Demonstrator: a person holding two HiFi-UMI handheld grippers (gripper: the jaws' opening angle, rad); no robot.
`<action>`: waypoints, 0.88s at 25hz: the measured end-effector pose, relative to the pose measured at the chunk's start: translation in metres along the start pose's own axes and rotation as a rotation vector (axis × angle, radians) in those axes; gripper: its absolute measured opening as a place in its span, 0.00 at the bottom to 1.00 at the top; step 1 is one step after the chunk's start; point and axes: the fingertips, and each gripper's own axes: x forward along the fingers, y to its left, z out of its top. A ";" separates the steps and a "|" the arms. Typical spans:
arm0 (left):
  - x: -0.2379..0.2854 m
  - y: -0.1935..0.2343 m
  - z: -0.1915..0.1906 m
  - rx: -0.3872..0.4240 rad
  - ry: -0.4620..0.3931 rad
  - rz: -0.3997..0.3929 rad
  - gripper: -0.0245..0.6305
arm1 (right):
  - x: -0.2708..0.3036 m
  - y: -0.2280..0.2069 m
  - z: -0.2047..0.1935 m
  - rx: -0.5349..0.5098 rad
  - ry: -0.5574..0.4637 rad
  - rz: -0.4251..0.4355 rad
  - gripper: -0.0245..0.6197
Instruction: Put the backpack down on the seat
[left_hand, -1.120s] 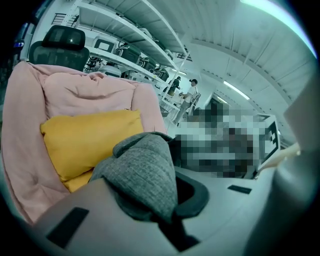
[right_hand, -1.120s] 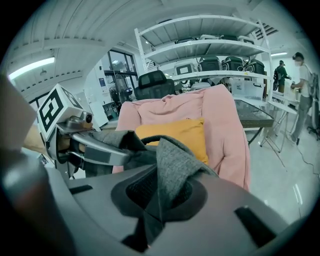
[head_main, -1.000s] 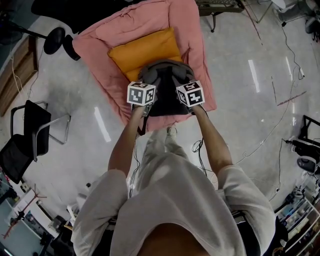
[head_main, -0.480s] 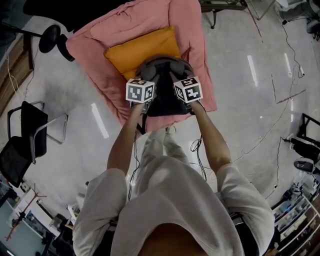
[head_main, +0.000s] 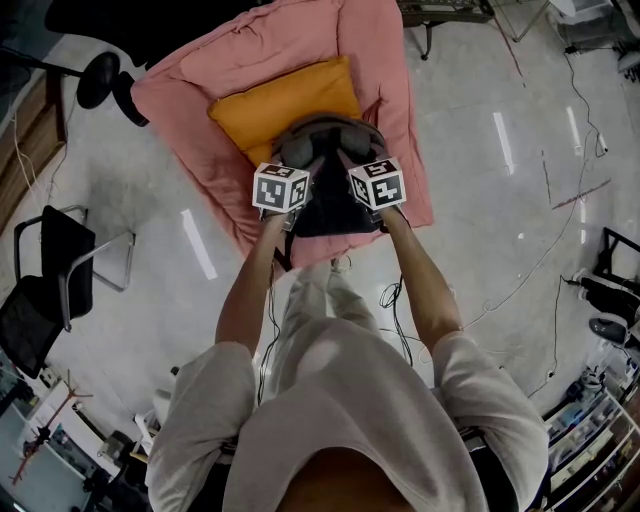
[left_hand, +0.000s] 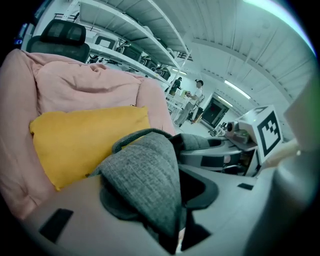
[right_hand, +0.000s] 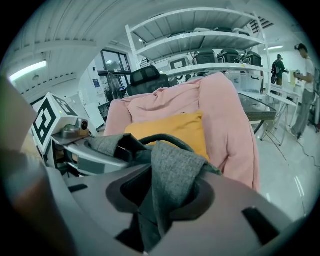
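- Grey woven fabric marks the backpack (head_main: 327, 205), which is seen lying on the front part of the pink seat (head_main: 370, 60), with its top edge set against the yellow cushion (head_main: 285, 105).
- The cushion is propped against the seat's pink backrest (left_hand: 90, 85).
- The left gripper (left_hand: 165, 200) is held at the bag's left shoulder. Its jaws have just been opening and now stand apart. A fold of grey strap (left_hand: 145, 175) is draped loosely between them, with dark gaps beside it, so nothing is clamped.
- The right gripper (right_hand: 160, 200) is held at the bag's right shoulder. Its jaws have likewise just been opening, and a second grey fold (right_hand: 175, 170) hangs slack in the gap, unpinched.
- A dark carrying loop (right_hand: 160, 139) is seen arching over the bag's top, in front of the cushion.
- In the head view the two marker cubes (head_main: 281, 187) are seen side by side above the bag, near each other but not touching.
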 end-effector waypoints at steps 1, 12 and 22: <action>0.000 0.000 -0.002 0.001 0.002 0.000 0.34 | 0.000 0.001 -0.002 0.000 0.003 0.002 0.24; -0.012 0.003 -0.031 0.001 0.032 0.079 0.48 | -0.010 0.005 -0.016 -0.006 -0.001 -0.013 0.65; -0.053 -0.002 -0.035 -0.003 -0.056 0.152 0.49 | -0.050 0.008 -0.006 -0.040 -0.083 -0.073 0.65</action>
